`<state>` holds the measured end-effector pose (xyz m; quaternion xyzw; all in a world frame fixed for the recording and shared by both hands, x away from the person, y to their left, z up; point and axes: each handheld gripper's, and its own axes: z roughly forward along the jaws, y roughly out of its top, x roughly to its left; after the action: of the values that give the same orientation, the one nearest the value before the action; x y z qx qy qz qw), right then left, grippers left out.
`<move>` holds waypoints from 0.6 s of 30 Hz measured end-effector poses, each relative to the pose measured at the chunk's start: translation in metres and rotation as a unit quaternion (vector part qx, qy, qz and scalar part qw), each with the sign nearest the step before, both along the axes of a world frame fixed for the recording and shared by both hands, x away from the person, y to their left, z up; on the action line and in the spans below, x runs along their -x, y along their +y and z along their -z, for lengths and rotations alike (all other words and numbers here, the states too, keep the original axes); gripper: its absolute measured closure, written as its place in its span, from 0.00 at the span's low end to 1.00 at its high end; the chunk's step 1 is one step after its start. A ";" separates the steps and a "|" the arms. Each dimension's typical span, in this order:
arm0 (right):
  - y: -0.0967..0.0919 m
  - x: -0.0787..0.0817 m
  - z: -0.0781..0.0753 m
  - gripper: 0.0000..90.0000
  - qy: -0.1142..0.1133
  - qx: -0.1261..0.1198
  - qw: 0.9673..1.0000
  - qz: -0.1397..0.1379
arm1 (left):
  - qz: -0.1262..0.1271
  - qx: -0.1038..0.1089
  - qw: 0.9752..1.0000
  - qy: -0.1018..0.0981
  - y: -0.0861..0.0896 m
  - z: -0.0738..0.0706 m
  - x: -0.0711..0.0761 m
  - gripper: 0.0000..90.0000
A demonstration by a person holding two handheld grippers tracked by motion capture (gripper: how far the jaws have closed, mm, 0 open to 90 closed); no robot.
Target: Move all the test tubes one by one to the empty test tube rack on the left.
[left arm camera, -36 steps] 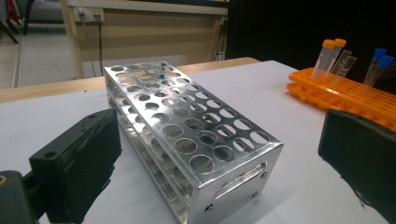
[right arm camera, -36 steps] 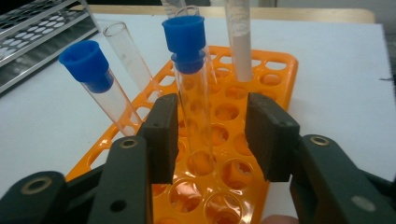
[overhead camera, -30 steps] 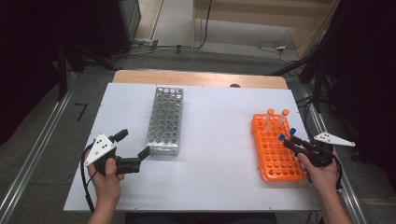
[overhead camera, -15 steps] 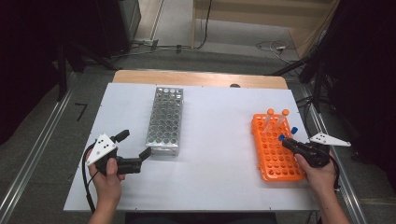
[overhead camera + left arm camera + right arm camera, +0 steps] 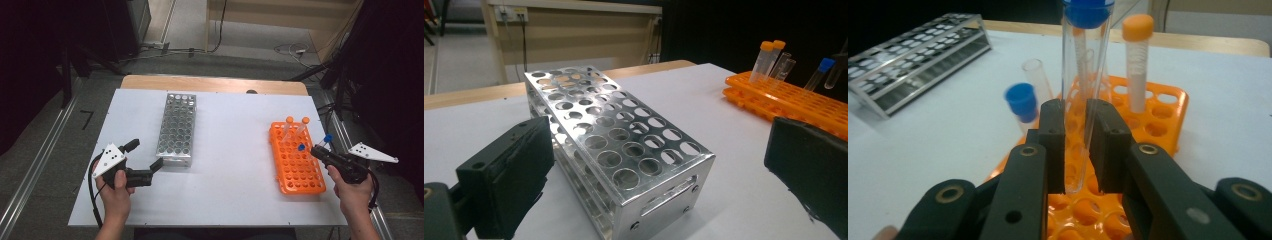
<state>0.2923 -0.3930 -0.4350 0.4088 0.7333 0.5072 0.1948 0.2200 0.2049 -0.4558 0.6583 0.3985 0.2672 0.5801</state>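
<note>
The right hand-held gripper (image 5: 1075, 150) is clamping a blue-capped tube (image 5: 1083, 75) above the orange rack (image 5: 296, 160) at three o'clock on the counter (image 5: 230, 150). The left hand-held gripper (image 5: 145, 162), jaws wide and empty, is waiting beside the empty metal rack (image 5: 177, 127) at nine o'clock; several tubes are remaining.

I had the clear, blue-capped tube (image 5: 1083, 75) upright, pinched between my right gripper's (image 5: 1075, 150) pads, its bottom just above the orange rack (image 5: 295, 167).
</note>
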 end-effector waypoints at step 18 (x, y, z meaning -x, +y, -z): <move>0.056 0.017 -0.018 0.83 -0.010 0.007 0.995 -0.096 | 0.030 -0.005 1.000 0.004 -0.027 -0.013 0.003 0.02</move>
<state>0.2758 -0.3369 -0.4167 0.3299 0.7707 0.5227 0.1550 0.2174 0.1782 -0.4431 0.6736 0.3795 0.2490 0.5833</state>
